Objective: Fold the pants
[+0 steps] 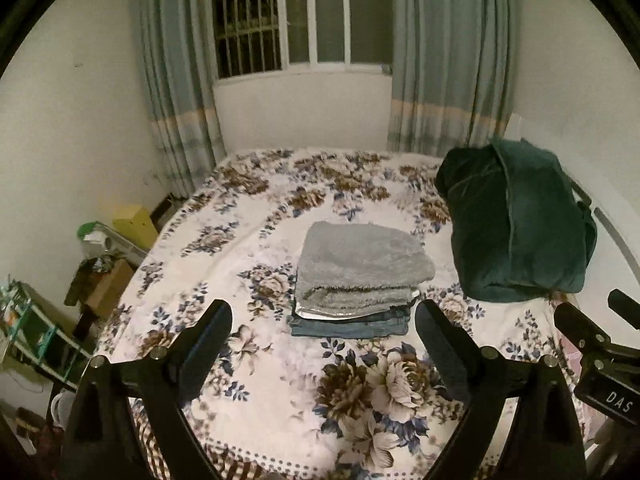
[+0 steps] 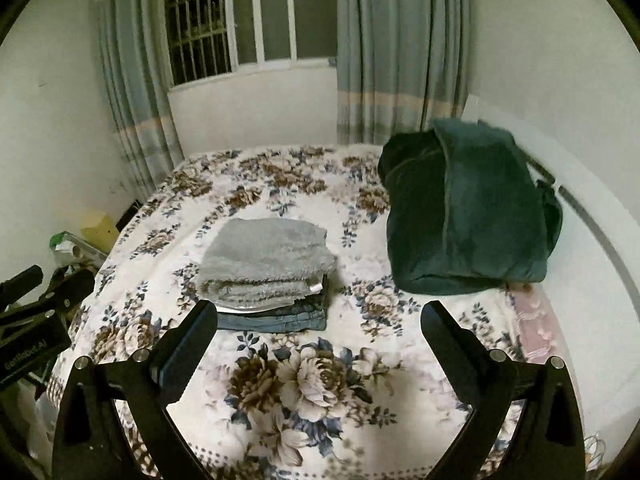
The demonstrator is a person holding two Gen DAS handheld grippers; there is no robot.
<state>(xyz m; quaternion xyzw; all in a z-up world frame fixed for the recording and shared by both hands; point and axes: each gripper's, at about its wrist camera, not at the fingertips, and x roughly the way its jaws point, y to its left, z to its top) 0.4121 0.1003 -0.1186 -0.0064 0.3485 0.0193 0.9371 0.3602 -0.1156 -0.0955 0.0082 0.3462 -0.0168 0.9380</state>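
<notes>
Three folded garments [image 1: 360, 280] stacked on floral bed [image 1: 280, 400], one green bundle [image 1: 516, 224] beside.

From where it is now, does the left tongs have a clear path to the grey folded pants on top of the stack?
Probably yes: the left tongs are open and empty, and only bare floral bedspread lies before the grey pants.

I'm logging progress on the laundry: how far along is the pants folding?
Done: grey fuzzy pants lie folded on top of folded jeans, stacked on the bed. In hand: nothing; both tongs, left and right, are open and empty above the bed. Left: possibly the dark green bundle, though I can't tell what it is.
</notes>
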